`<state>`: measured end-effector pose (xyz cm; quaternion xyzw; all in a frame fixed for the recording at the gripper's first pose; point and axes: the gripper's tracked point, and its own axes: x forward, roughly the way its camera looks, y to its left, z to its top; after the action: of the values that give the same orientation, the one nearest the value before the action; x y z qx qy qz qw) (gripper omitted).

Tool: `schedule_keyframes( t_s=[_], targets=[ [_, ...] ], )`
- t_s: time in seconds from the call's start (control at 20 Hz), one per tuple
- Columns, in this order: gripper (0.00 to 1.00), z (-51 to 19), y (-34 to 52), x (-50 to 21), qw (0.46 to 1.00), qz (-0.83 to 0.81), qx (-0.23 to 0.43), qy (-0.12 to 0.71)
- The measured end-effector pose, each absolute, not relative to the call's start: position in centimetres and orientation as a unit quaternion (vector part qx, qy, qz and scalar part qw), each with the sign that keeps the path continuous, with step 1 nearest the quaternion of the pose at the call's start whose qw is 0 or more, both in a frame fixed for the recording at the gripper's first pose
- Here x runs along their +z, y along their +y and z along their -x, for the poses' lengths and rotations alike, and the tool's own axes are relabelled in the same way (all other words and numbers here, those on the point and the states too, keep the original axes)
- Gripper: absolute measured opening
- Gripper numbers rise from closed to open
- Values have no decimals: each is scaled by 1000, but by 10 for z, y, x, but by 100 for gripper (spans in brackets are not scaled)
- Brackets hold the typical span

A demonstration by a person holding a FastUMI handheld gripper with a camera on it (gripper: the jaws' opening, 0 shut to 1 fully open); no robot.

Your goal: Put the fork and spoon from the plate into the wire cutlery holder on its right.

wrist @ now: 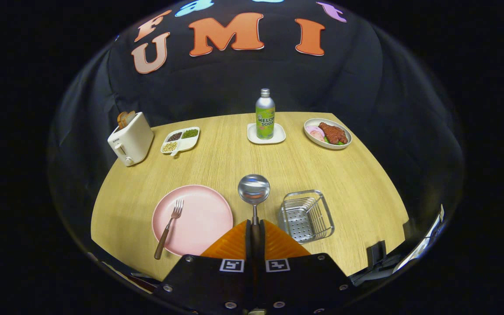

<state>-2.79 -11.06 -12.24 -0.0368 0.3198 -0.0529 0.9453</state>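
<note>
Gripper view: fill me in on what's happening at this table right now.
The hand-held gripper is shut on the spoon by its handle, holding it lifted with the bowl pointing ahead, between the pink plate and the wire cutlery holder. The fork lies on the plate, its handle poking over the near rim. The holder has no cutlery in it yet.

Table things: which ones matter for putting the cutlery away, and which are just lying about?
Job: gripper shut on spoon; fork on pink plate; wire cutlery holder.
Lying about: toaster, divided snack dish, soda bottle on coaster, food dish.
</note>
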Motion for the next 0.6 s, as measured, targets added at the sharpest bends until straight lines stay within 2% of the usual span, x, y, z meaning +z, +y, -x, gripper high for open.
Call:
schedule_keyframes(
  t_s=[0.6],
  targets=[
    [4,47,-176,-135,907,66,-73,410]
  ],
)
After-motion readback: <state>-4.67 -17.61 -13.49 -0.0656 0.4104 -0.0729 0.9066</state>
